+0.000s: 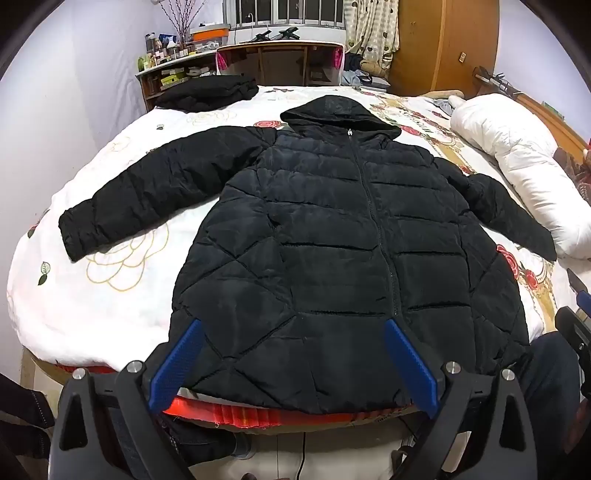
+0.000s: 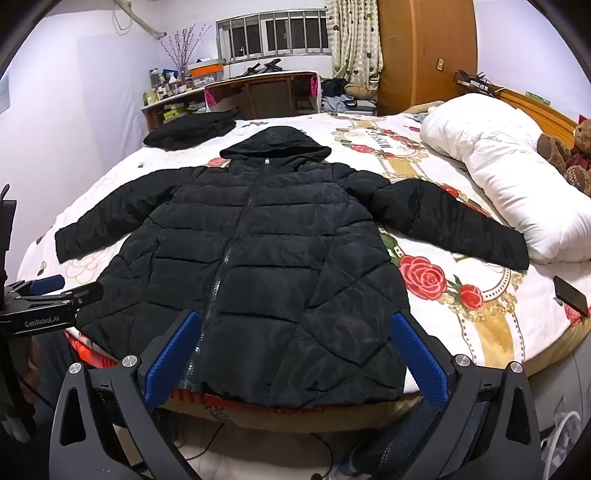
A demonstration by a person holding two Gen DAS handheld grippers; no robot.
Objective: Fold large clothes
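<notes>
Bedroom, floral bedspread (image 1: 122, 280) as work surface: my left gripper (image 1: 293, 363) and right gripper (image 2: 295, 360) hover over the near hem, jaws wide, nothing held. Black hooded puffer jacket (image 1: 332, 240) lies flat, zipped, sleeves spread; I judge each sleeve should be pinched at the cuff and laid across the chest first. Beyond: folded dark garment (image 1: 207, 94), white duvet (image 1: 517, 162), cluttered desk (image 1: 273, 55), window (image 2: 273, 35).

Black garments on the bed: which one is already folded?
The small black bundle at the bed's far corner near the desk; the hooded jacket lies spread flat, sleeves out.
</notes>
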